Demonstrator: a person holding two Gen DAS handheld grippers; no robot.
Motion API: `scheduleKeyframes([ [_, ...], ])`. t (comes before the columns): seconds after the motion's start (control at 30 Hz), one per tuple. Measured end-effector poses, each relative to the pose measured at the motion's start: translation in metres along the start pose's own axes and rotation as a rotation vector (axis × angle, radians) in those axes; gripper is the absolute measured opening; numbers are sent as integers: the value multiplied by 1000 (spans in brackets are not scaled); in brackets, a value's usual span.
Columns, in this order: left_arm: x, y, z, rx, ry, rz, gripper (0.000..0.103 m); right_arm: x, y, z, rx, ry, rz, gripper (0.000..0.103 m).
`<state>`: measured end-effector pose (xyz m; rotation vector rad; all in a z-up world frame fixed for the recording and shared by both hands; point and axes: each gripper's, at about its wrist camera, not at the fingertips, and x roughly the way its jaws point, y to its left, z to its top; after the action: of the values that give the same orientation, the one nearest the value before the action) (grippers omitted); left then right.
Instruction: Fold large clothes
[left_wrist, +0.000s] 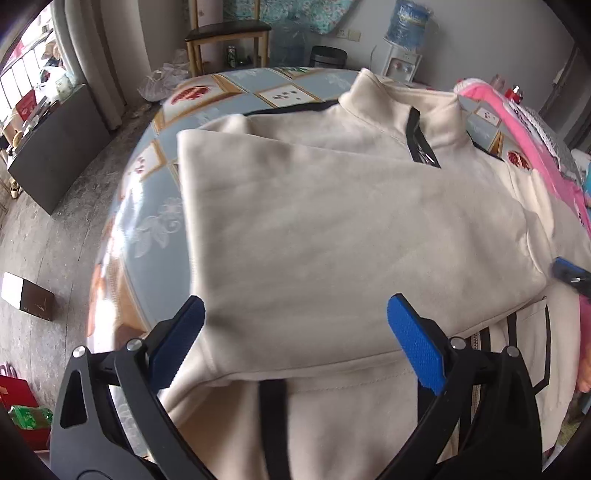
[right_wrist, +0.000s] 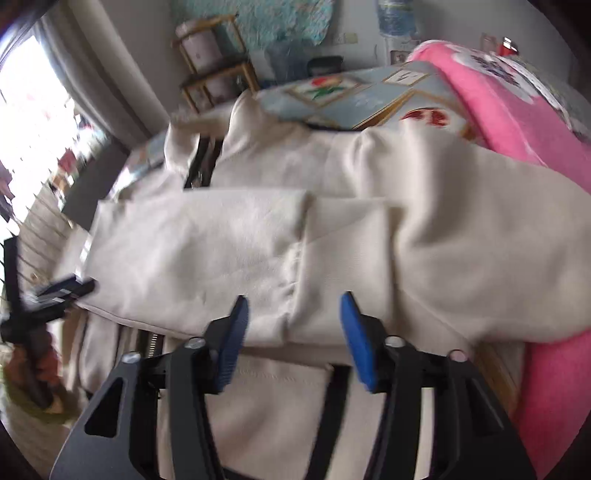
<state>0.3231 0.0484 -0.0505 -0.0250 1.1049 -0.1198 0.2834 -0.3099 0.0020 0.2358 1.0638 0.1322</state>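
A cream jacket (left_wrist: 332, 221) lies spread over the table (left_wrist: 155, 206), collar toward the far edge, one sleeve folded across its chest. The left tongs (left_wrist: 295, 332) hang spread wide above its near part, holding nothing. The right tongs (right_wrist: 293, 328) are also spread, empty, beside a pink blanket (right_wrist: 498, 110).

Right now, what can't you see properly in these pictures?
- Cream jacket: its bottom hem, cut off by the lower edge and hidden behind the left gripper, left wrist view.
- Pink blanket: its print is motion-blurred, right wrist view.
- Table: mostly hidden under the jacket, both views.
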Motion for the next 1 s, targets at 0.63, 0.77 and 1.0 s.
scheduleKeyframes([
  [0.63,22,-11,-5,9,-1,86,97,-142,-395,-65,993,-314,-119,73],
  [0.77,24,-11,-2,9,22,85,97,-127,-422,-63,1047,-321,-123,62],
  [1.0,24,-11,-2,16,25,89,97,-123,-419,-47,994,-313,-271,9],
])
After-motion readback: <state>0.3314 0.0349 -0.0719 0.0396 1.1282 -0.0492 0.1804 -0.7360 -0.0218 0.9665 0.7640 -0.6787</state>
